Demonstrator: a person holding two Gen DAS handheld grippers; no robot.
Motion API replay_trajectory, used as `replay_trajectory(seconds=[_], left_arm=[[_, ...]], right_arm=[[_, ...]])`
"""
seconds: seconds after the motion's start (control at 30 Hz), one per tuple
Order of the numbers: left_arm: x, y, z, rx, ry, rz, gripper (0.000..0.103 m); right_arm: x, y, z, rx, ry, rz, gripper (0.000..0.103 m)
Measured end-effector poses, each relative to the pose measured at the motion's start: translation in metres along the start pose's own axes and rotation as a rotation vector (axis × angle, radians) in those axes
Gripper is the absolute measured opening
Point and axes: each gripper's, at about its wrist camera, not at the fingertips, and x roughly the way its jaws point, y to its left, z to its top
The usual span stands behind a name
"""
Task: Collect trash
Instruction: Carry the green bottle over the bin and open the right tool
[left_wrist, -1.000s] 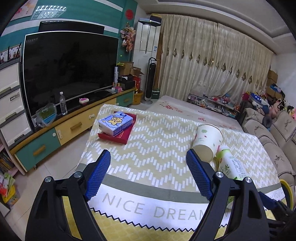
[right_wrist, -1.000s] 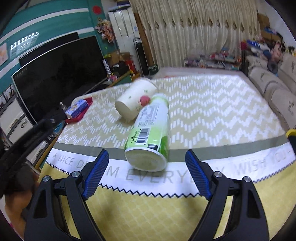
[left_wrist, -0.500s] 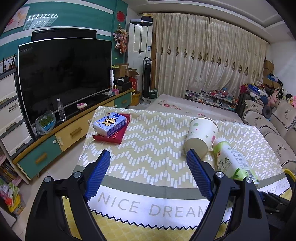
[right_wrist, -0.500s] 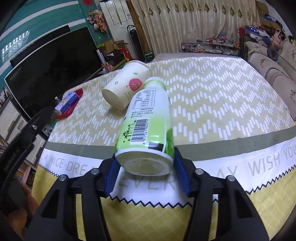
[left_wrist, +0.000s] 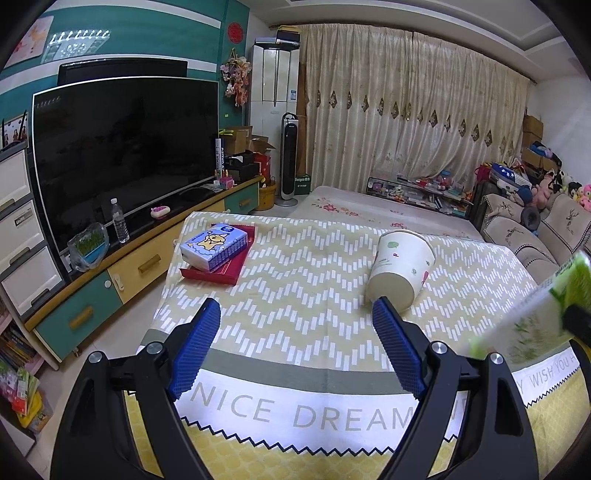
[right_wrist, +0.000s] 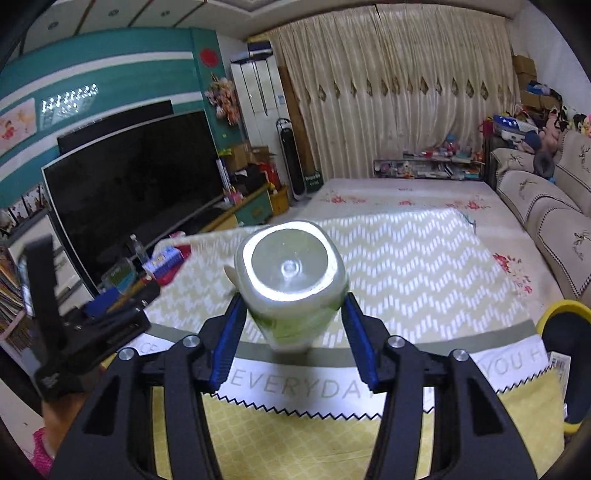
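My right gripper (right_wrist: 292, 306) is shut on a green and white drink bottle (right_wrist: 291, 273). The bottle hangs above the table cloth with its round base turned toward the camera. In the left wrist view the same bottle (left_wrist: 535, 314) shows blurred at the right edge. A white paper cup (left_wrist: 400, 269) lies on its side on the zigzag cloth, just beyond my left gripper's right fingertip (left_wrist: 384, 314). The left gripper (left_wrist: 295, 314) stands open over the front of the table with nothing between its fingers.
A blue tissue pack (left_wrist: 214, 245) rests on a red tray (left_wrist: 236, 269) at the table's far left. A yellow-rimmed dark bin (right_wrist: 565, 314) stands at the table's near right. A TV on a low cabinet lines the left wall, and a sofa (right_wrist: 546, 206) runs along the right.
The right gripper's jaws closed on the lying bottle and lifted it off the cloth, away from the cup. The left gripper has hardly moved.
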Motion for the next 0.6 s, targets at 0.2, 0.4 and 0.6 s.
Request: replay_trajectory(seconds=[0.2, 0.4, 0.6], left_arm=[[0.001, 0.000, 0.000, 0.002, 0.002, -0.003, 0.083], [0.003, -0.003, 0.000, 0.011, 0.004, -0.008, 0.083], [0.004, -0.005, -0.001, 0.018, 0.009, -0.013, 0.083]], right_arm=[[-0.008, -0.007, 0.004, 0.006, 0.014, 0.053, 0.050], [-0.015, -0.009, -0.002, 0.010, 0.036, 0.113, 0.050], [-0.030, -0.012, 0.000, 0.000, 0.014, 0.134, 0.050]])
